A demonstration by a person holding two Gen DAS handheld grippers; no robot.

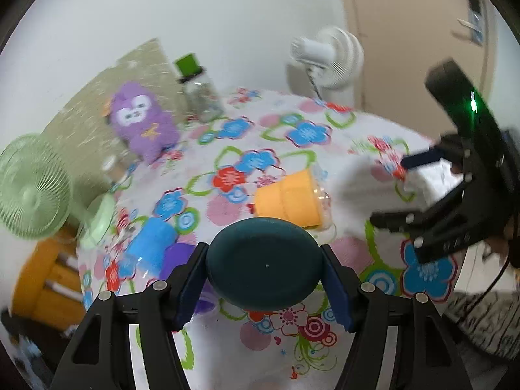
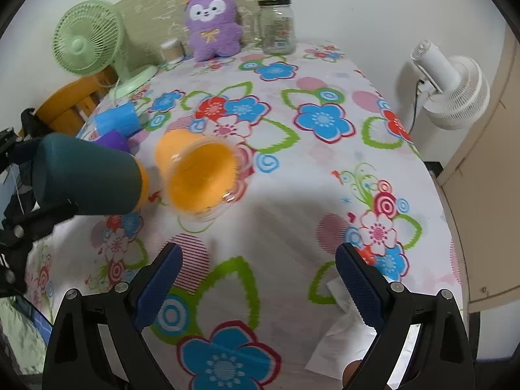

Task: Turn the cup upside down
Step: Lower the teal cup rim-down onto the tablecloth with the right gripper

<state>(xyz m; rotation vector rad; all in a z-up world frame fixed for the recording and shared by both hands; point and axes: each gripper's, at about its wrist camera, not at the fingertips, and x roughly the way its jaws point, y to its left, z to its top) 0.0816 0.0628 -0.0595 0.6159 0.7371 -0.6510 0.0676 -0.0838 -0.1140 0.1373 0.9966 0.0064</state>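
Observation:
My left gripper [image 1: 265, 287] is shut on a dark teal cup [image 1: 264, 265], its flat base facing the camera; it is held on its side above the table. The same teal cup [image 2: 86, 177] shows at the left of the right wrist view. An orange cup [image 1: 287, 200] lies on its side on the flowered tablecloth, its mouth toward the right gripper [image 2: 201, 180]. My right gripper [image 2: 256, 284] is open and empty above the cloth; it also shows in the left wrist view [image 1: 419, 208].
A blue cup [image 1: 151, 240] and a purple cup [image 2: 112, 141] lie at the table's left edge. A green fan [image 2: 86, 37], purple plush toy [image 2: 213, 22], glass jar [image 2: 276, 22] stand at the back. A white fan [image 2: 455, 87] stands beside the table. White paper [image 2: 344, 347] lies near the front edge.

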